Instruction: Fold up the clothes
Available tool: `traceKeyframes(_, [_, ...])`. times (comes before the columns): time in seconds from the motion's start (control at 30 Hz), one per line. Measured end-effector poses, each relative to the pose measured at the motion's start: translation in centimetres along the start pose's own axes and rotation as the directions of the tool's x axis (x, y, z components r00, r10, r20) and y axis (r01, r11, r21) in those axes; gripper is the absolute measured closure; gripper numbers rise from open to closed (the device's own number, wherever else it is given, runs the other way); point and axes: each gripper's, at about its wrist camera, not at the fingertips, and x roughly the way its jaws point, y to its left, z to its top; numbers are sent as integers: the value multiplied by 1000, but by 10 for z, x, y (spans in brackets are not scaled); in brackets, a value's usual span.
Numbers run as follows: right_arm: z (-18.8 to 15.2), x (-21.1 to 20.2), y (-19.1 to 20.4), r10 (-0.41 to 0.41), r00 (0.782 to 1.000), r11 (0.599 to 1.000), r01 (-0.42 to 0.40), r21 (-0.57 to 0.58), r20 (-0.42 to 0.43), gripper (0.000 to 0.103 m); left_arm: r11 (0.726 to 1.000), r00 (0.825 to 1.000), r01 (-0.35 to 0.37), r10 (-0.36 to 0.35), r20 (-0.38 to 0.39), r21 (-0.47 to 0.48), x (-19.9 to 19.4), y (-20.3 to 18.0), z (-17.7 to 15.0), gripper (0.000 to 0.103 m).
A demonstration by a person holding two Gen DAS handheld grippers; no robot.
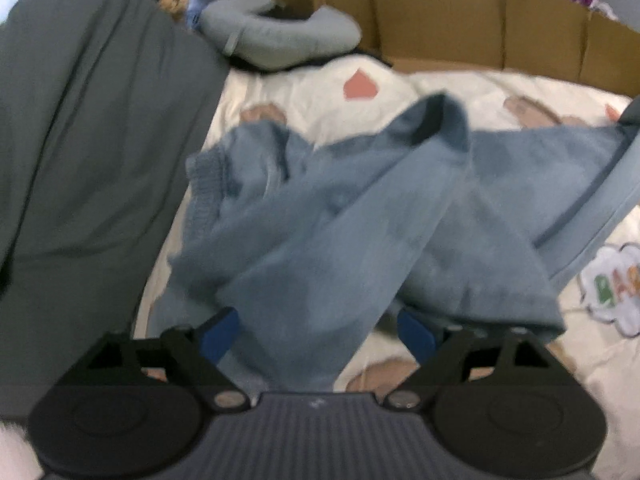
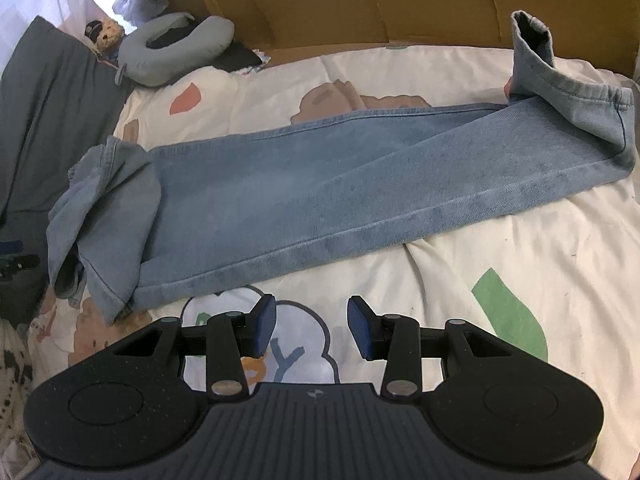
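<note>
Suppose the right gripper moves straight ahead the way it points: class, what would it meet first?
Probably the printed bedsheet, then the near edge of the jeans lying across its path. The right gripper is open and empty; depth is unclear.

Light-blue denim jeans [image 2: 320, 184] lie lengthwise across the cream cartoon-print bedsheet [image 2: 500, 272] | grey U-shaped neck pillow [image 2: 168, 48] behind jeans, far left | small brown teddy bear [image 2: 106, 34] left of pillow | brown cardboard boxes [image 2: 360, 4] behind bed | dark grey cloth [image 2: 44, 112] left of jeans
</note>
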Motion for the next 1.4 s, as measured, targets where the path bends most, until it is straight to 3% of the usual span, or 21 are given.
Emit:
traceKeyframes(0.37, [-12, 10, 2, -19, 999, 999, 18, -30, -49, 56, 996, 998, -23, 17, -65, -87, 51, 6, -35, 17])
traceKeyframes(0.47, [-15, 12, 6, -21, 998, 998, 18, -53, -62, 56, 989, 997, -41, 32, -65, -144, 63, 13, -39, 34])
traceKeyframes(0.5, [-16, 12, 7, -22, 998, 998, 18, -62, -64, 56, 985, 998, -40, 30, -63, -168, 65, 16, -40, 48])
traceKeyframes(0.53, [-16, 11, 9, -22, 998, 998, 17, -67, -65, 56, 982, 998, -38, 28, -58, -184, 66, 18, -41, 75])
traceKeyframes(0.57, [-17, 11, 10, -21, 998, 998, 16, -69, -65, 56, 980, 998, -36, 27, -52, -197, 65, 20, -42, 86])
traceKeyframes(0.63, [-16, 11, 11, -19, 998, 998, 15, -68, -65, 56, 981, 999, -36, 31, -29, -190, 59, 20, -42, 88])
traceKeyframes(0.9, [-16, 4, 17, 4, 999, 997, -8, -80, -51, 56, 978, 997, 72, -67, 30, -195, 12, 29, -22, 90])
traceKeyframes(1.23, [-8, -12, 23, 51, 999, 997, -52, -59, -4, 56, 970, 979, 201, -194, 62, -135, -52, 7, 15, 90])
traceKeyframes(1.4, [-4, -21, 31, 83, 996, 994, -81, -72, 18, 56, 953, 958, 283, -275, 79, -112, -71, -21, 34, 90])
